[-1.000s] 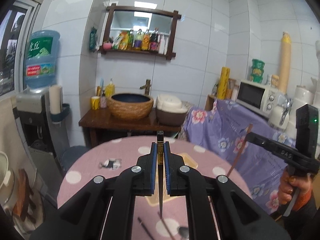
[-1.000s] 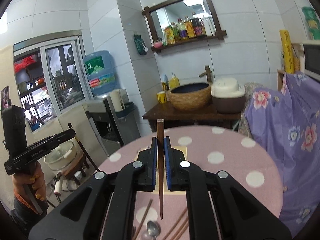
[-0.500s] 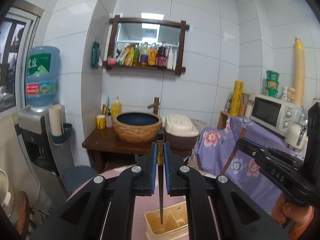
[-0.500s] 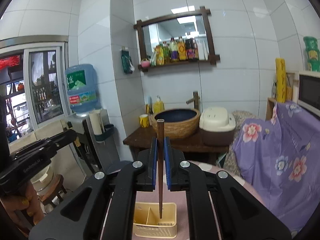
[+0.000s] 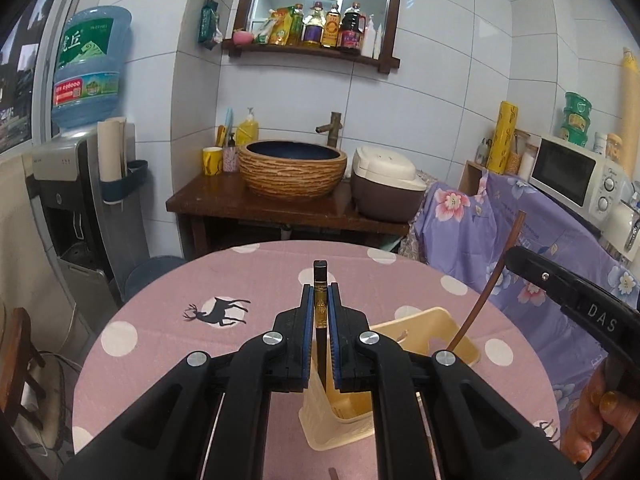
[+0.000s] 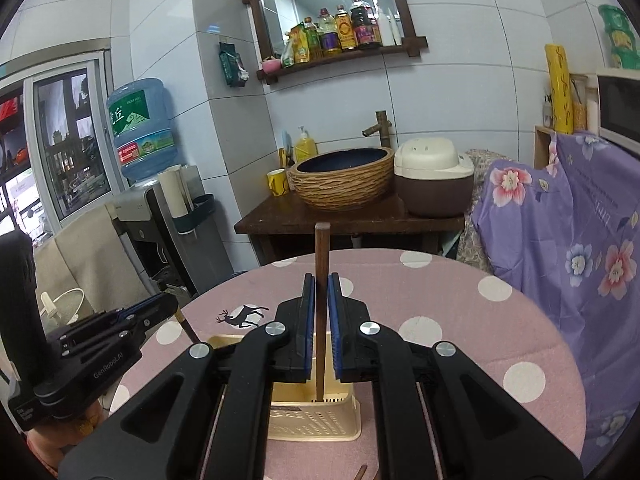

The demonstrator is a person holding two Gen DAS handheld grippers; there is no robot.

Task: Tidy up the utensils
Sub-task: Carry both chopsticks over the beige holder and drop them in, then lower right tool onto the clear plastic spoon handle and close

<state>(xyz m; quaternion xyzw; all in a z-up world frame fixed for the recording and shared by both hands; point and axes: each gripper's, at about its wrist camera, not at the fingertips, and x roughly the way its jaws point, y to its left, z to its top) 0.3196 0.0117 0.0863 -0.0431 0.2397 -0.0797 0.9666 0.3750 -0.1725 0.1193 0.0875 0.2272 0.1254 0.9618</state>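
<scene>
The left gripper (image 5: pixel 320 312) clamps a dark chopstick (image 5: pixel 320 280); the right gripper (image 6: pixel 321 300) clamps a brown chopstick (image 6: pixel 321 248). Both tips dip into the basket (image 6: pixel 316 416), its floor hidden.

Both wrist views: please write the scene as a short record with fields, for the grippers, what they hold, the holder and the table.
left gripper: shut on a dark chopstick, upright, tip down in the holder
right gripper: shut on a brown chopstick, upright, tip down in the holder
holder: cream plastic utensil basket, perforated wall, standing on the table
table: round, pink cloth with white dots and deer print
</scene>
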